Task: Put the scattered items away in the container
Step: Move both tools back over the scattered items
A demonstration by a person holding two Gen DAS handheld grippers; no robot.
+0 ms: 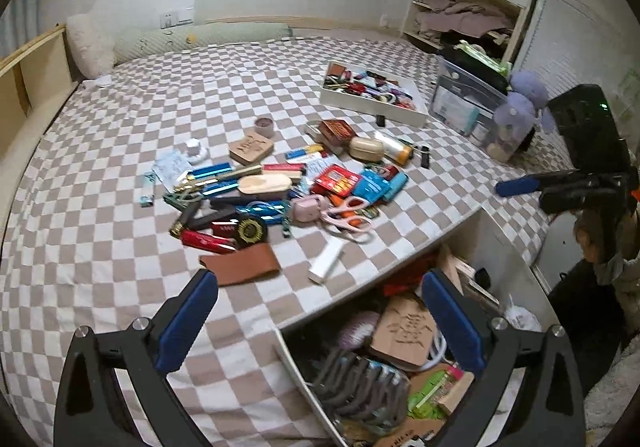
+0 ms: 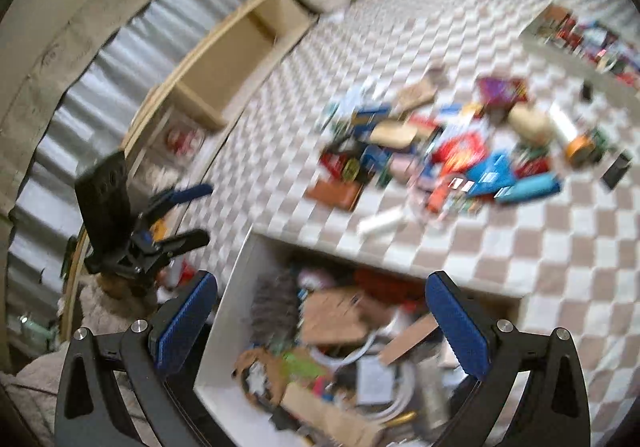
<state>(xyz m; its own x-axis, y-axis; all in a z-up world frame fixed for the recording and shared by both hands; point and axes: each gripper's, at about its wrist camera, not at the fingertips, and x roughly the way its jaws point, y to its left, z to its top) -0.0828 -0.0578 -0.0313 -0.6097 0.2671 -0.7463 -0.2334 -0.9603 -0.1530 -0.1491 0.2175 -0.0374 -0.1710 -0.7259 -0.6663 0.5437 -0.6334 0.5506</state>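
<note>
White-walled bin (image 1: 298, 359) sits in a gap at the bed's near edge, below mattress level, so pieces can be dropped straight in; it already holds a grey coil (image 1: 360, 383), a tan card (image 1: 404, 331) and green packets (image 1: 432, 391). Most of the job looks undone: the pile (image 1: 280, 187) lies mid-bed on the check sheet (image 1: 120, 151), well apart from the bin. Closest strays are a brown pouch (image 1: 244, 261) and a white stick (image 1: 326, 261), near the edge just above the bin, so likely the easy next picks. Pink scissors (image 1: 352, 213) lie a bit further in. A second white tray (image 1: 400, 115) of small stuff sits further back, right of the pile. Left gripper (image 1: 316, 321) hovers over the bed edge and bin corner, fingers (image 1: 188, 323) spread wide, nothing between them. Right gripper (image 2: 320, 321) is over the bin, fingers also wide and empty; its view is motion-blurred, so detail there is poor. Both empty and angled down toward bed and bin, which reads as between picks. Each gripper shows in the other's view, well apart, one to either side of the bin.
</note>
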